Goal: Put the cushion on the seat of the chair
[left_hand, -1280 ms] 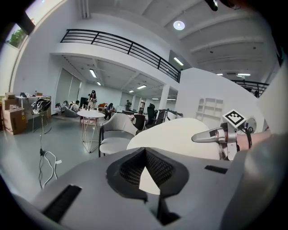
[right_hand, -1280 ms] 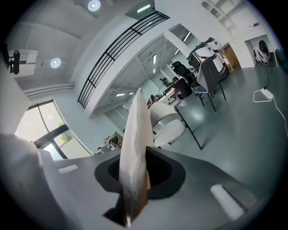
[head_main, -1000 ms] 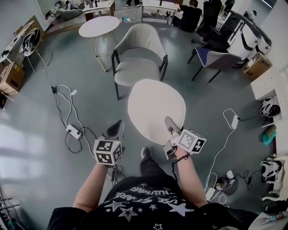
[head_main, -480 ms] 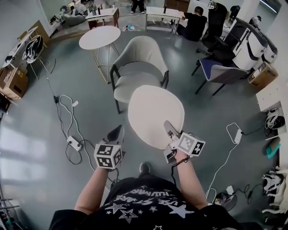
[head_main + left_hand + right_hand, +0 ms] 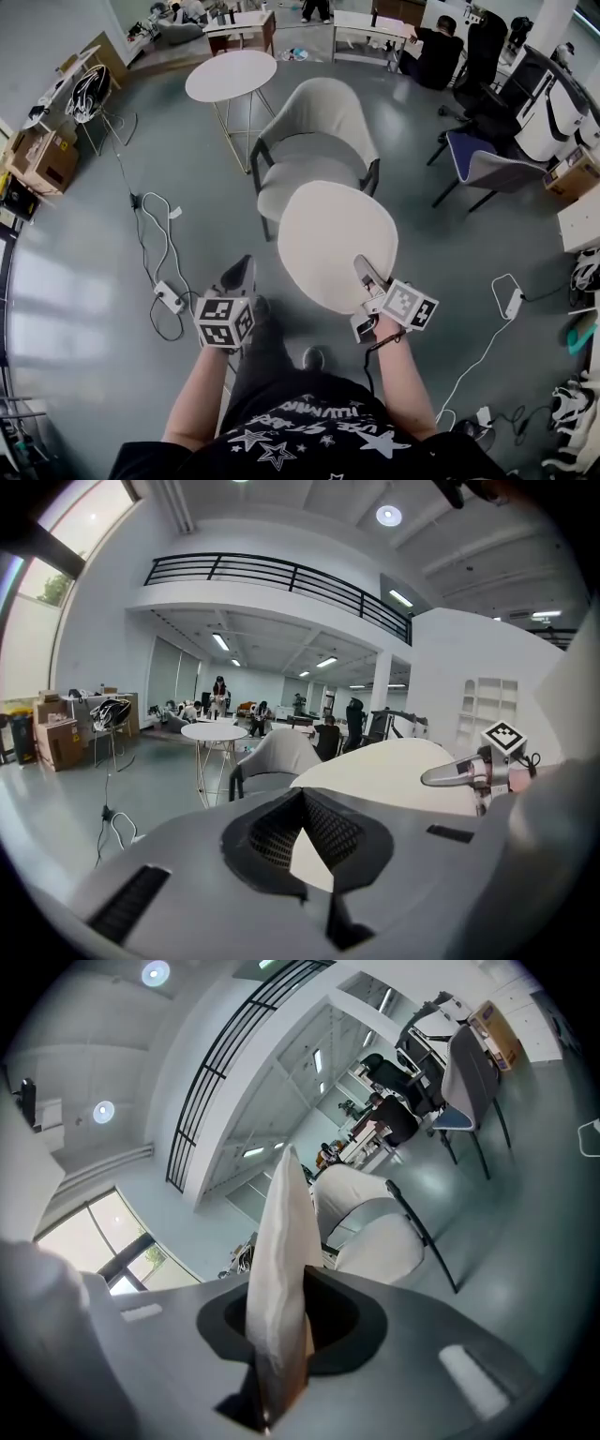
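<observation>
Cushion (image 5: pixel 337 246) was a smooth, flat, egg-shaped pad, pale cream and thin at its edge. You held it up in the air just in front of the chair (image 5: pixel 314 127), which had a light grey cloth seat, a curved back and dark legs. Your right gripper (image 5: pixel 367 272) pinched the cushion's near edge tight. Your left gripper (image 5: pixel 239 274) had its jaws together with nothing in them. A second before, the cushion was farther from the chair; now it covered the seat's front edge.
</observation>
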The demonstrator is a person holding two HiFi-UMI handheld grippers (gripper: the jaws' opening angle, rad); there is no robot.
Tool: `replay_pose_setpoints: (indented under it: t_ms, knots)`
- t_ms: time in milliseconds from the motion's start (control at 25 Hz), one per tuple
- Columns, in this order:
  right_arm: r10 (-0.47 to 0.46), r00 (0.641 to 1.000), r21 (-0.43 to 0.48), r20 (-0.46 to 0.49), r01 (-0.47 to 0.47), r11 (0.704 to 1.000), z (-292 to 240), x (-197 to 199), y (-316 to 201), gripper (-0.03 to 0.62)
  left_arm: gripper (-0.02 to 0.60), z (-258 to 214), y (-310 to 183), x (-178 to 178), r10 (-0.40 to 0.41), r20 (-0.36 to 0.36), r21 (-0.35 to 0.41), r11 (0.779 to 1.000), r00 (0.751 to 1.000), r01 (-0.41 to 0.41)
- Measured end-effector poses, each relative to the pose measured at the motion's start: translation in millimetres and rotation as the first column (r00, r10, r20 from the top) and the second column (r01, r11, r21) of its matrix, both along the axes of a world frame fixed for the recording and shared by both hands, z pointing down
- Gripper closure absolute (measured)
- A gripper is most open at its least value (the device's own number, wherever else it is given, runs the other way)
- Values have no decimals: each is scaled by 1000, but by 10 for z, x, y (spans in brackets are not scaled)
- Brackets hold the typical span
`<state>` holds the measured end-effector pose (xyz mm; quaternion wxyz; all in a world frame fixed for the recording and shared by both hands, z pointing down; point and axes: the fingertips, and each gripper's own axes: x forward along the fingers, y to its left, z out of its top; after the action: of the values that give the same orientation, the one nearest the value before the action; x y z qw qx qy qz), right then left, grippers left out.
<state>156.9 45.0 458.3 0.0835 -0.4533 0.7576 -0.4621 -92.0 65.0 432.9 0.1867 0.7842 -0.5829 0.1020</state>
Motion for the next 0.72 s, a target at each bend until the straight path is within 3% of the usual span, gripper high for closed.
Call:
replay_pose_setpoints:
  t_ms: [320, 720]
  knots:
    - [40, 997, -43, -59, -43, 998, 119, -194, -681, 532, 574, 216, -883, -42, 98, -31, -41, 994, 995, -99]
    - [107, 991, -79, -80, -114, 990, 85, -626, -1558, 531, 574, 308, -1840, -243, 226, -63, -79, 970, 972, -230]
